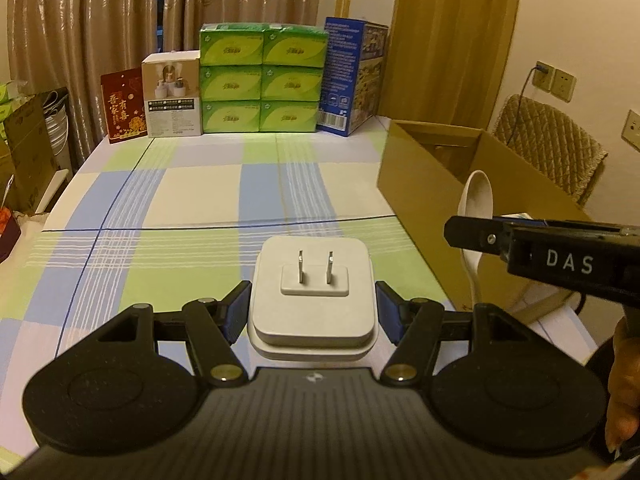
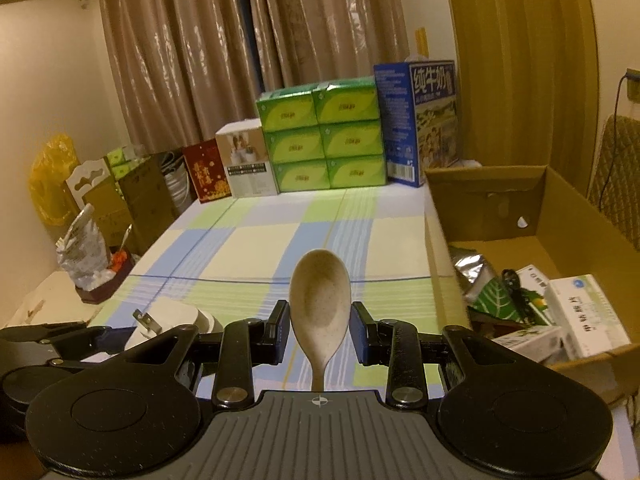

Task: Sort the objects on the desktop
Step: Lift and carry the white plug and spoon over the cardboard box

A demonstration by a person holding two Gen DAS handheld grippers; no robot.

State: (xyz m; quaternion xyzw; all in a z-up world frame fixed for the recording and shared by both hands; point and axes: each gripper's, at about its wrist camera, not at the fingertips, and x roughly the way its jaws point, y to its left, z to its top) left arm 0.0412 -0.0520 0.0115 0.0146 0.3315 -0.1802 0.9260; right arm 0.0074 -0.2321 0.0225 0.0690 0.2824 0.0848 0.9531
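Two grippers were up over the checked tablecloth: my left gripper had its fingers pinched on a white charger plug, prongs up, while my right gripper pinched a beige spoon w/ bowl upright. To the right sat an open cardboard box holding medicine boxes & a foil pack. Its near wall stood btwn the spoon and those contents; green tissue packs and a blue milk carton lined the far edge.
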